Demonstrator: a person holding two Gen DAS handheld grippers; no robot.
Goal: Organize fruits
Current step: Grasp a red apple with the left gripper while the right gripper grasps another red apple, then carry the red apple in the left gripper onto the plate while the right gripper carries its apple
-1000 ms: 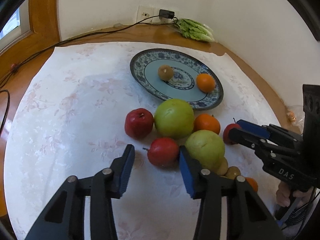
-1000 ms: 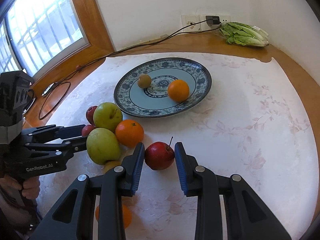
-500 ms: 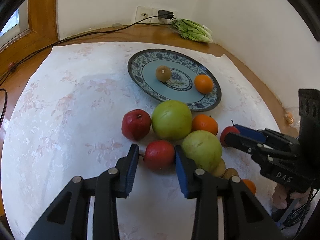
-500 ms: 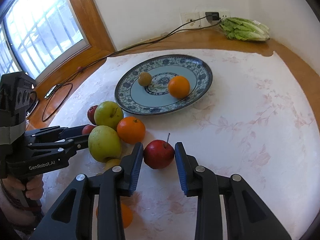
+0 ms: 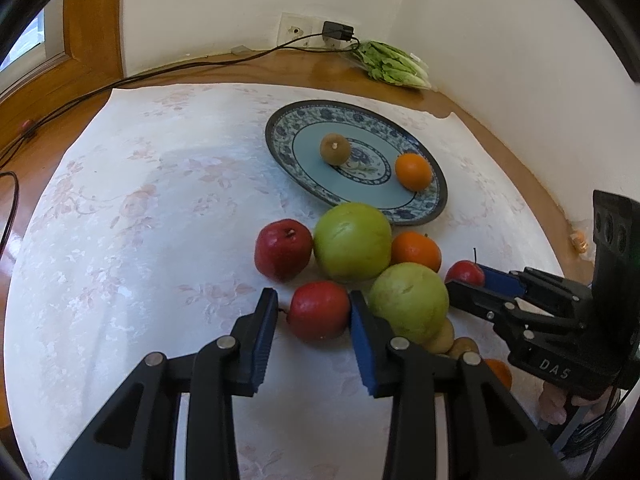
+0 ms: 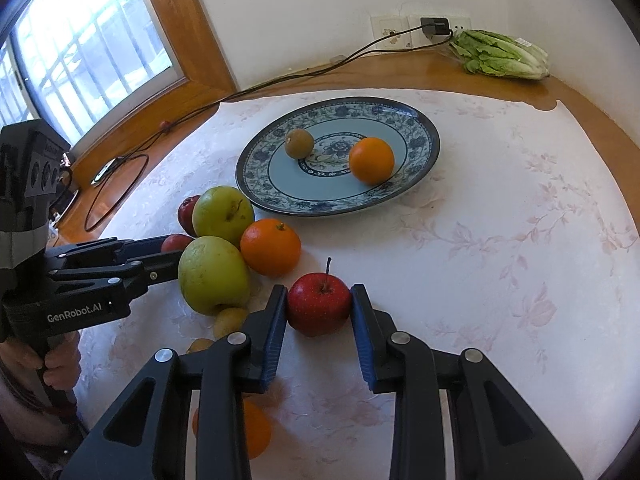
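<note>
My left gripper (image 5: 313, 294) is shut on a red apple (image 5: 318, 314) lying on its side on the flowered cloth; its right pad also brushes a green apple (image 5: 408, 300). My right gripper (image 6: 320, 289) is shut on a stemmed red apple (image 6: 319, 306), both pads against its sides. Each gripper shows in the other view: the right gripper (image 5: 464, 276) low on the right, the left gripper (image 6: 176, 250) on the left. A blue patterned plate (image 5: 360, 110) behind the pile holds a kiwi (image 5: 335, 149) and an orange (image 5: 413, 171).
Loose in the pile are another red apple (image 5: 283, 249), a second green apple (image 5: 352, 242), an orange (image 5: 416, 250) and small brown fruits (image 5: 440, 338). Another orange (image 6: 256, 428) lies under my right gripper. Lettuce (image 5: 392, 66) and a cable (image 5: 200, 66) lie on the wooden ledge behind.
My left gripper's jaws have come together around the red apple since a second ago. The right gripper keeps its hold on the stemmed apple, and neither hand has shifted.
</note>
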